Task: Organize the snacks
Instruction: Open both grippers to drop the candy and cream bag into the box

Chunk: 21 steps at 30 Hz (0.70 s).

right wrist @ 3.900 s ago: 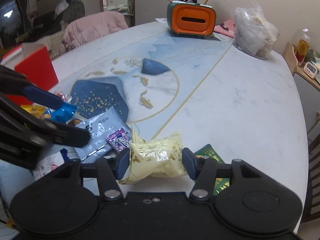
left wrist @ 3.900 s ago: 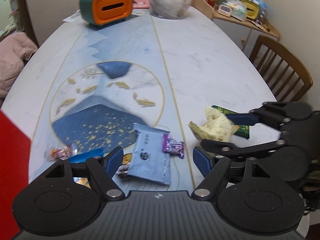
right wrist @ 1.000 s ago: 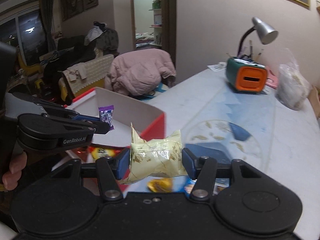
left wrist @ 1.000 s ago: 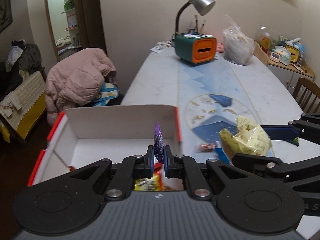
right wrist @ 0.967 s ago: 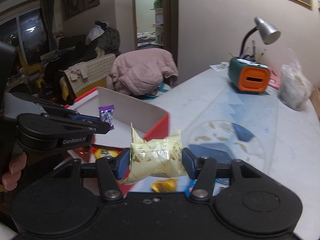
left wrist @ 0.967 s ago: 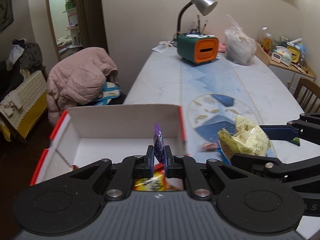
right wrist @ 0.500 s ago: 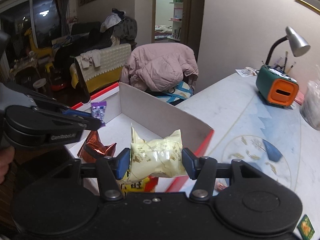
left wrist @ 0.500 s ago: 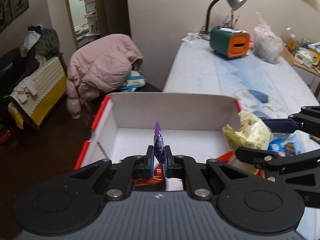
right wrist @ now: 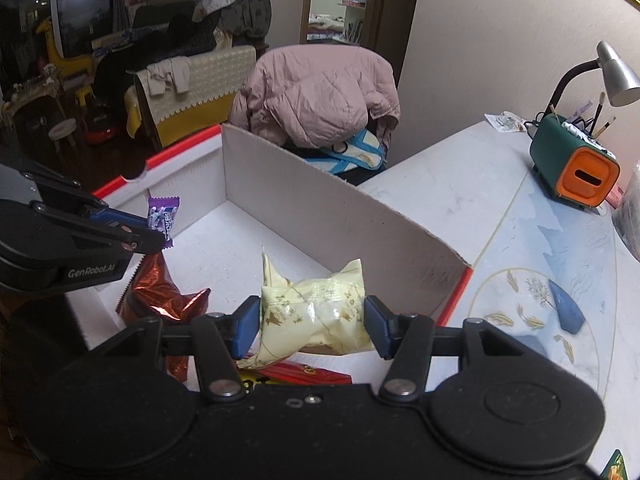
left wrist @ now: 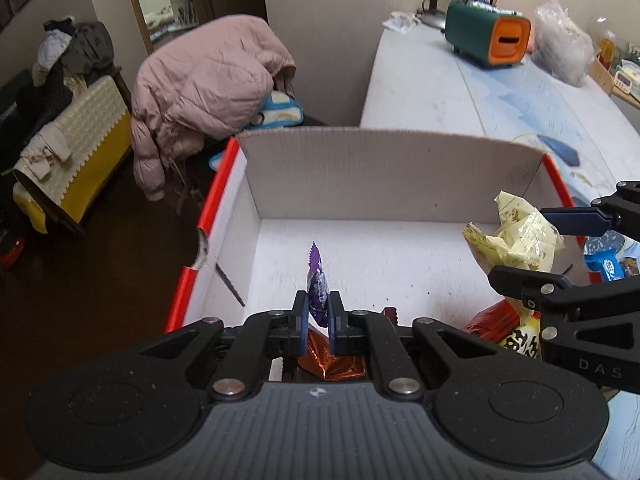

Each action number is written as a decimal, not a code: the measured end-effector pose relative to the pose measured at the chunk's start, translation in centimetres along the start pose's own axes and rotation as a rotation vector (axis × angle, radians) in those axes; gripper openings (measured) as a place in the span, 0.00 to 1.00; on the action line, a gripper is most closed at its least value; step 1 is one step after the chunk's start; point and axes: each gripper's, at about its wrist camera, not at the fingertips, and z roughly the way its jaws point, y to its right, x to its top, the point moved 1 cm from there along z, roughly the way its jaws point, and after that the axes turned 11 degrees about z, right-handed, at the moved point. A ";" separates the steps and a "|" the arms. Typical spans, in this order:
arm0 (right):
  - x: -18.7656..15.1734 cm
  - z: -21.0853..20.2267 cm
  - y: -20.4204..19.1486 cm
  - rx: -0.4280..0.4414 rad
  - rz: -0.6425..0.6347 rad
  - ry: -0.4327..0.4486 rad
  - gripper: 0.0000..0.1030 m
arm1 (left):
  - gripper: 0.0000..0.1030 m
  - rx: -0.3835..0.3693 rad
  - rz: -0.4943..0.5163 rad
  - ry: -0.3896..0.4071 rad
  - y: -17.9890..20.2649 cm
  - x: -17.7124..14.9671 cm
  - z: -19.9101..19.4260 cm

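left gripper (left wrist: 318,316) clamps purple candy (left wrist: 316,280), right gripper (right wrist: 311,326) yellow packet (right wrist: 316,308) (both over box (left wrist: 384,176)).

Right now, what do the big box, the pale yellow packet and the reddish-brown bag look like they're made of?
The box looks like corrugated cardboard: matte grey-white walls, a rough cut top edge, red outside. The pale yellow packet held in the right hand-held gripper seems to be thin plastic film, glossy and crinkled with highlights. The reddish-brown bag appears to be metallic foil laminate: mirror-like creases and a serrated seal.
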 end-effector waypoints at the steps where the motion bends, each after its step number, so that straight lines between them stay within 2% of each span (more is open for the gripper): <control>1: 0.0 0.2 0.1 -0.001 0.003 -0.008 0.53 | 0.09 -0.003 0.000 -0.010 0.0 0.0 0.3; 7: -0.2 0.8 0.4 -0.006 0.018 -0.029 0.55 | 0.09 -0.031 0.036 -0.057 0.6 0.0 1.4; 13: -0.3 0.5 0.5 -0.002 0.033 -0.026 0.59 | 0.09 -0.034 0.066 -0.051 1.3 -0.1 1.4; 21: -0.2 -0.8 0.8 0.014 0.066 0.000 0.61 | 0.09 -0.057 0.044 -0.030 1.3 0.1 0.4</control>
